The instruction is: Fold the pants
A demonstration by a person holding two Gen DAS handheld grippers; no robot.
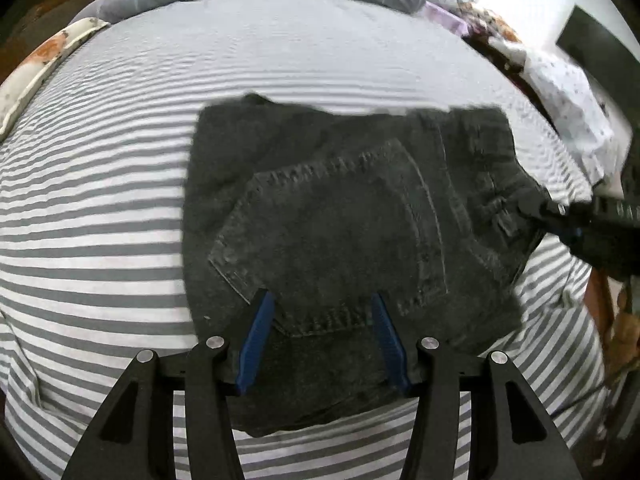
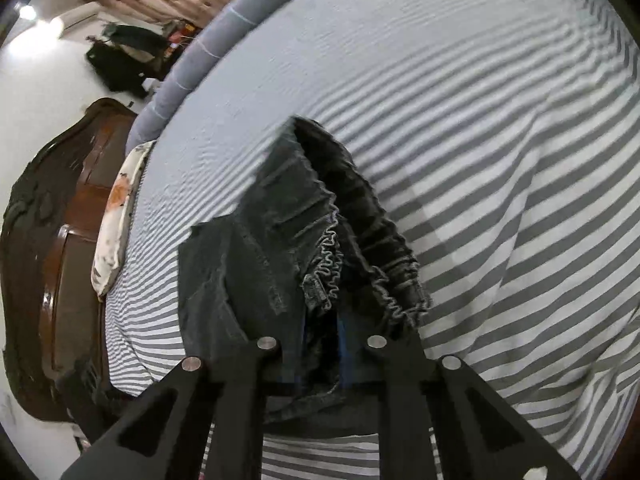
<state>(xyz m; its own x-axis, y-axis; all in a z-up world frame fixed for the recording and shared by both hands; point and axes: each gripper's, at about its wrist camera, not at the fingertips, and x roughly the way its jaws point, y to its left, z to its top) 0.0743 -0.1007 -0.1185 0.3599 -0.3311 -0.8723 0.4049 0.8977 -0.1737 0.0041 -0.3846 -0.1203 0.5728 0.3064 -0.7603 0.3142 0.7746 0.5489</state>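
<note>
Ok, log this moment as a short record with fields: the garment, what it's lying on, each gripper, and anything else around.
garment: dark denim pants, folded into a compact stack, back pocket up
surface: grey and white striped bedsheet
left gripper: open, blue fingers over the near edge of the pants
right gripper: at the elastic waistband, grip unclear
nearby: floral pillow, wooden headboard

Bare striped sheet [image 1: 100, 200] surrounds the pants [image 1: 340, 220]; pillow [image 1: 36, 80] borders far-left edge.
</note>
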